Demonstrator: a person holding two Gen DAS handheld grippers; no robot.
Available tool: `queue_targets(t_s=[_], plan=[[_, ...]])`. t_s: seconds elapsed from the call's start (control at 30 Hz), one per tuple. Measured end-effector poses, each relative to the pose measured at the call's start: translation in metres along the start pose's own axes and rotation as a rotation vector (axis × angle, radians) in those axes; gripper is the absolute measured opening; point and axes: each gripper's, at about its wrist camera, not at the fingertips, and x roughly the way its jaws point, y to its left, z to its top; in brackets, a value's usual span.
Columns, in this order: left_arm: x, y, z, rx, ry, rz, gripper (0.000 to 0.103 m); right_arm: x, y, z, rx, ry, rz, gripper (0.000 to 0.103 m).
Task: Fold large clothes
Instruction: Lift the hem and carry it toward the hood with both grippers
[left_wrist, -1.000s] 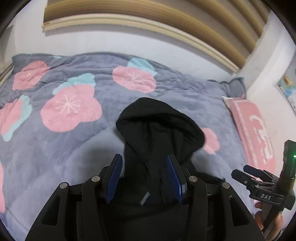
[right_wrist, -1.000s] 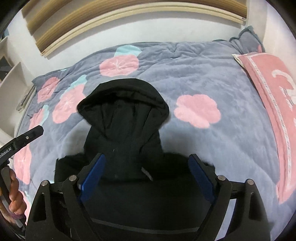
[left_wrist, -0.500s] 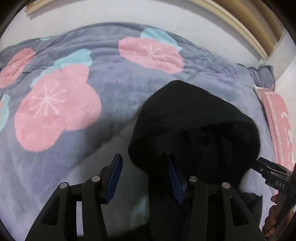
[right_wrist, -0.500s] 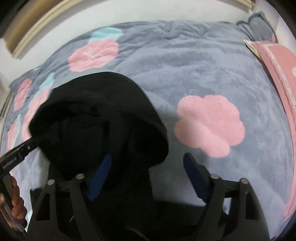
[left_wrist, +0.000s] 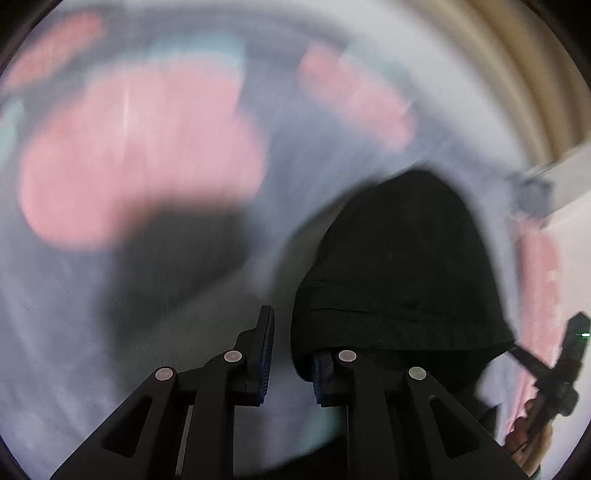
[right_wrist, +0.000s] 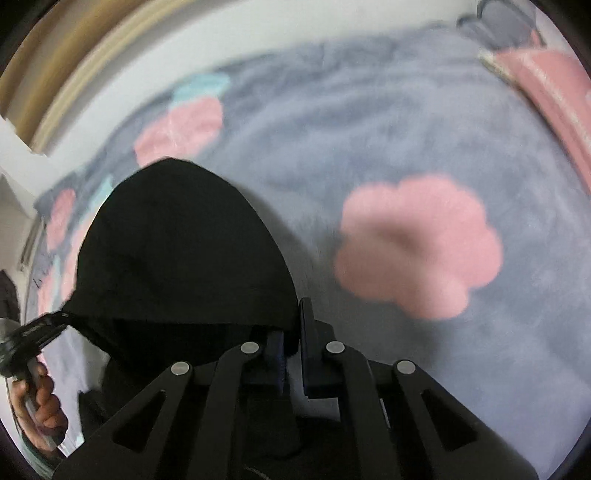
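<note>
Pinching the hood rim from both sides, both claws sat low over the black hoodie (left_wrist: 406, 266) lying on the bed. In the left wrist view the left claw (left_wrist: 290, 354) had just been closing; its right finger was buried under the rim of the hood at bottom centre, its left finger stood on the bare blanket side, and a narrow gap showed between them, so whether the pads truly bit the cloth was not clear. The hoodie filled the centre right of that frame, hood dome pointing up. The grey blanket (left_wrist: 74, 295) with pink flowers was heavily blurred across the left half. The right claw (left_wrist: 517, 354) showed at the right edge, tips at the hood's far corner, a hand (left_wrist: 528, 435) below it.

In the right wrist view the right claw (right_wrist: 291, 343) had just been closing too, pressed together on the hood's lower right rim, cloth between the pads. The hoodie (right_wrist: 177, 251) sat left of centre. The left claw (right_wrist: 44, 328) was at the left edge against the hood's corner, a hand (right_wrist: 40, 406) gripping its handle. A pink pillow (right_wrist: 546, 85) lay at upper right, the blanket (right_wrist: 369, 129) spread beneath.
</note>
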Motion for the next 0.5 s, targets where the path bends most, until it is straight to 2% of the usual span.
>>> queue_targets(t_s=[0.03, 0.07, 0.17, 0.23, 0.27, 0.3, 0.33, 0.4, 0.5], plan=[[0.012, 0.005, -0.001, -0.008, 0.023, -0.019, 0.021, 0.013, -0.003, -0.002, -0.002, 0.033, -0.005, 0.007], [0.016, 0.008, -0.002, 0.002, 0.009, -0.035, 0.022, 0.024, -0.006, -0.004, -0.004, 0.064, 0.004, 0.007], [0.003, 0.005, -0.003, 0.035, -0.021, -0.041, 0.024, 0.025, -0.009, -0.004, -0.008, 0.084, 0.023, 0.013], [-0.017, 0.0, -0.009, 0.092, -0.068, -0.012, 0.035, 0.01, -0.008, -0.003, -0.034, 0.072, 0.003, 0.028], [-0.026, 0.0, -0.012, 0.112, -0.089, 0.009, 0.046, -0.001, -0.007, -0.003, -0.05, 0.063, -0.003, 0.033], [-0.04, -0.002, -0.016, 0.136, -0.118, 0.028, 0.049, -0.01, -0.006, -0.003, -0.057, 0.054, 0.003, 0.047], [-0.053, -0.002, -0.022, 0.155, -0.143, 0.033, 0.049, -0.024, -0.005, -0.004, -0.063, 0.035, 0.014, 0.056], [-0.079, -0.003, -0.026, 0.18, -0.183, 0.016, 0.049, -0.051, -0.001, -0.004, -0.081, -0.018, 0.036, 0.059], [-0.11, -0.014, -0.018, 0.201, -0.25, -0.023, 0.049, -0.079, 0.01, 0.007, -0.102, -0.101, 0.054, 0.06]])
